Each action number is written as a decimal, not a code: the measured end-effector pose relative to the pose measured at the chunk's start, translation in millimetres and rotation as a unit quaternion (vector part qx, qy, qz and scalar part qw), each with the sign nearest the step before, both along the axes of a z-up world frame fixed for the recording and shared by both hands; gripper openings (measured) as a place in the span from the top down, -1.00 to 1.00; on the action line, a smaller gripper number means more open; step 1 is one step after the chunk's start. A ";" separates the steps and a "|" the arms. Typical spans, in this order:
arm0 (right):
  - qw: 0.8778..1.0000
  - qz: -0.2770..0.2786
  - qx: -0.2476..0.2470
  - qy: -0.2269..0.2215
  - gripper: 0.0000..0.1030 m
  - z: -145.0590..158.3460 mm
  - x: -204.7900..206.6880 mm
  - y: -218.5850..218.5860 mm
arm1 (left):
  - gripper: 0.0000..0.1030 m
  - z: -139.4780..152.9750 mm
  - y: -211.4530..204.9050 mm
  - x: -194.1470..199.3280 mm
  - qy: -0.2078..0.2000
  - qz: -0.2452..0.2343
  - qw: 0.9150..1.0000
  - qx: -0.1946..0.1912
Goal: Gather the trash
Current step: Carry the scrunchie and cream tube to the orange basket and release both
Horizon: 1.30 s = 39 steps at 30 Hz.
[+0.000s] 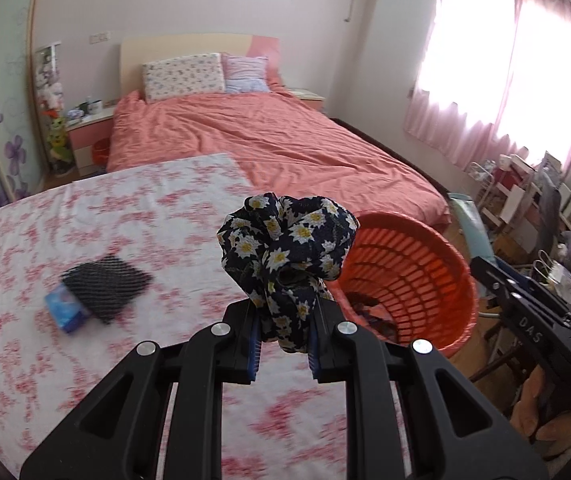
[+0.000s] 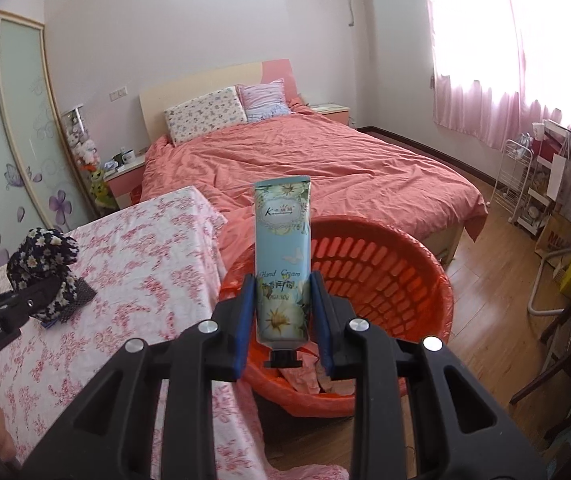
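Two items are in hand, one per gripper. The left gripper (image 1: 284, 346) is clamped on a bunched flowered cloth (image 1: 285, 248), held up over the table (image 1: 13, 280) edge just beside the orange basket (image 1: 457, 264). The right gripper (image 2: 283, 322) is clamped on a hand cream tube (image 2: 283, 256), cap down, upright in front of the basket's near rim. The basket sits on the floor beside the table, with some scraps already at the bottom.

To do this step well: bring each item fully over the basket mouth before letting go, not just over the rim. The cloth may snag on the pads, so open wide and give it room to fall. The tube is slim and should drop straight. A black mesh piece (image 1: 107, 282) and blue packet (image 1: 63, 310) are left on the table, likely next.
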State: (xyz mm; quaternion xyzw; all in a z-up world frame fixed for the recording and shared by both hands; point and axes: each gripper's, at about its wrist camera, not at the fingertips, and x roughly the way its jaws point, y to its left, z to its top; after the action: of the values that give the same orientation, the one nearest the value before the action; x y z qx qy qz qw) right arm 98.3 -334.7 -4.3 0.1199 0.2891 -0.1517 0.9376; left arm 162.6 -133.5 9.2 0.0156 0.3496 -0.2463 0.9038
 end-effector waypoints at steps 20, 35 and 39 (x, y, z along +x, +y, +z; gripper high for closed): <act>0.995 -0.045 0.083 0.014 0.10 -54.4 32.2 -98.7 | -0.17 -48.1 -109.6 27.8 0.043 -0.055 0.996 0.047; 0.997 -0.004 0.049 0.059 -0.03 -58.0 50.3 -23.9 | -0.31 -43.0 32.0 30.1 0.012 0.062 0.994 0.089; 0.996 0.022 0.038 0.078 -0.03 -62.8 60.3 11.0 | -0.39 -47.0 86.1 39.5 0.017 0.116 0.988 0.098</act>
State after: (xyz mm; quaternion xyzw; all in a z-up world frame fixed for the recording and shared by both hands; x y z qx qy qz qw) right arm 158.6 -323.8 -67.1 0.1367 0.3696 -0.1287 0.9100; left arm 202.1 -47.4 -37.9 0.0594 0.3870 -0.1041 0.9142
